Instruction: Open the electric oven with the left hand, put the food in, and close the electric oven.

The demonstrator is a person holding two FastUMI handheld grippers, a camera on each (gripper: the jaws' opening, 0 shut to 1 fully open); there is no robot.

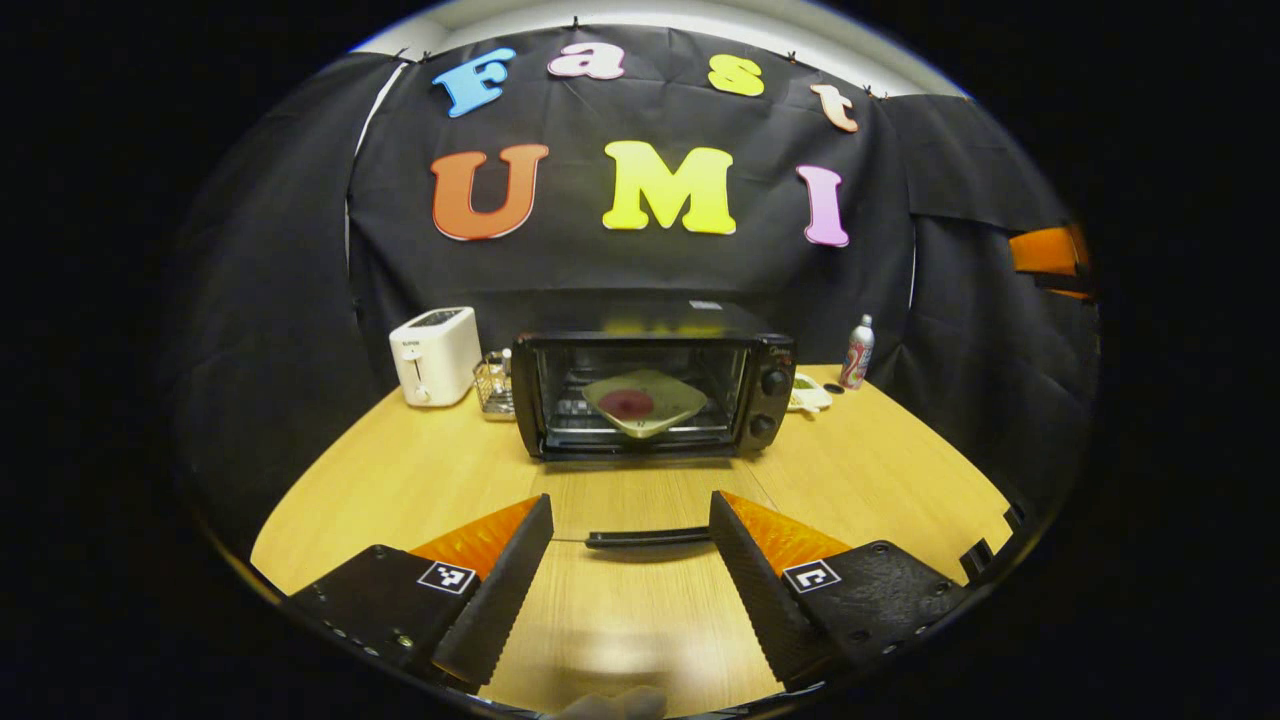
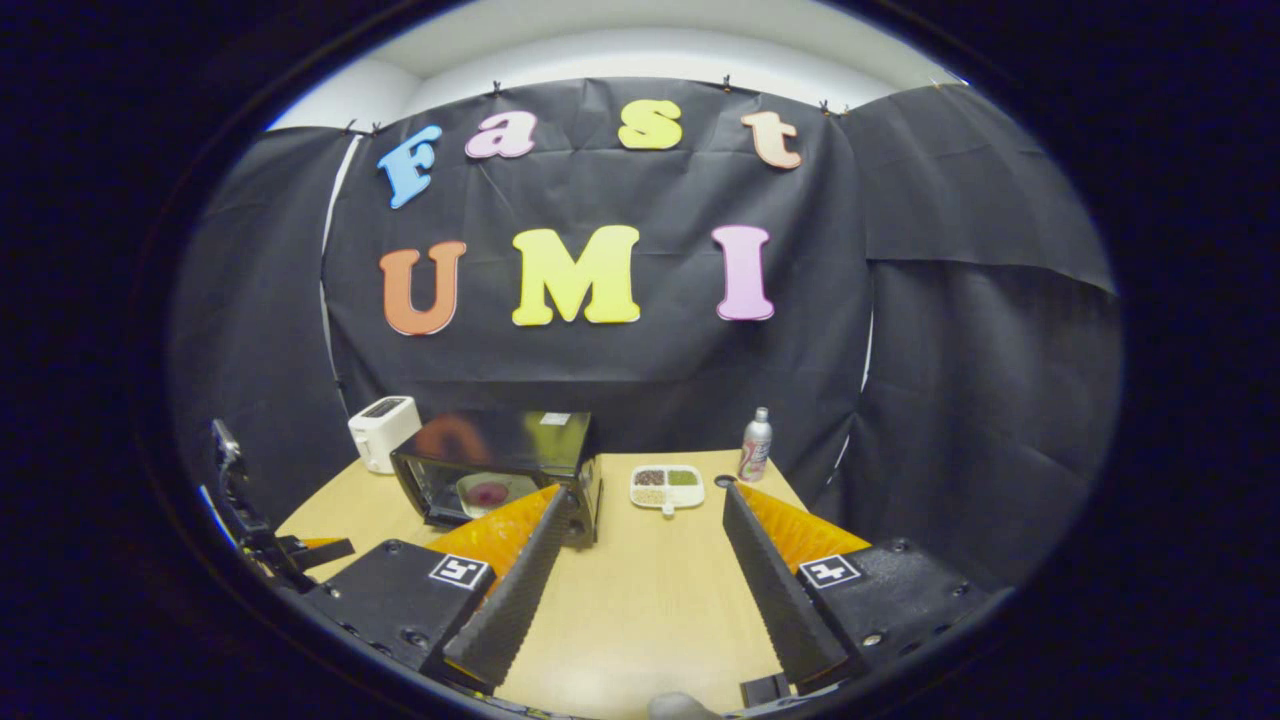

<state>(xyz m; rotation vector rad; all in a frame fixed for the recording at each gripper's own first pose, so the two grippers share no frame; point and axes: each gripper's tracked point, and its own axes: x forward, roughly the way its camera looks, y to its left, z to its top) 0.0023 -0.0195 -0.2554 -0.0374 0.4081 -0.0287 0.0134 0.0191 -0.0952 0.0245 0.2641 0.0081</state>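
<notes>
Wooden tabletop [image 1: 400,480] carries the electric oven [image 1: 652,395], its glass door dropped flat toward me, plate of food [image 1: 643,402] already inside; my left gripper [image 1: 630,520] gapes empty, ready for the stiff, slim door handle [image 1: 647,537], while my right gripper [image 2: 645,520] idles wide.

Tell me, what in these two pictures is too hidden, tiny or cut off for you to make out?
- Wire basket, left gripper view: partly behind the oven and toaster; contents too small to tell.
- Divided dish, left gripper view: mostly behind the oven; the right gripper view shows its compartments, fillings too small to identify.
- Food on the plate inside the oven: a dark red patch, kind unclear.
- Left gripper, right gripper view: cut by the edge.
</notes>
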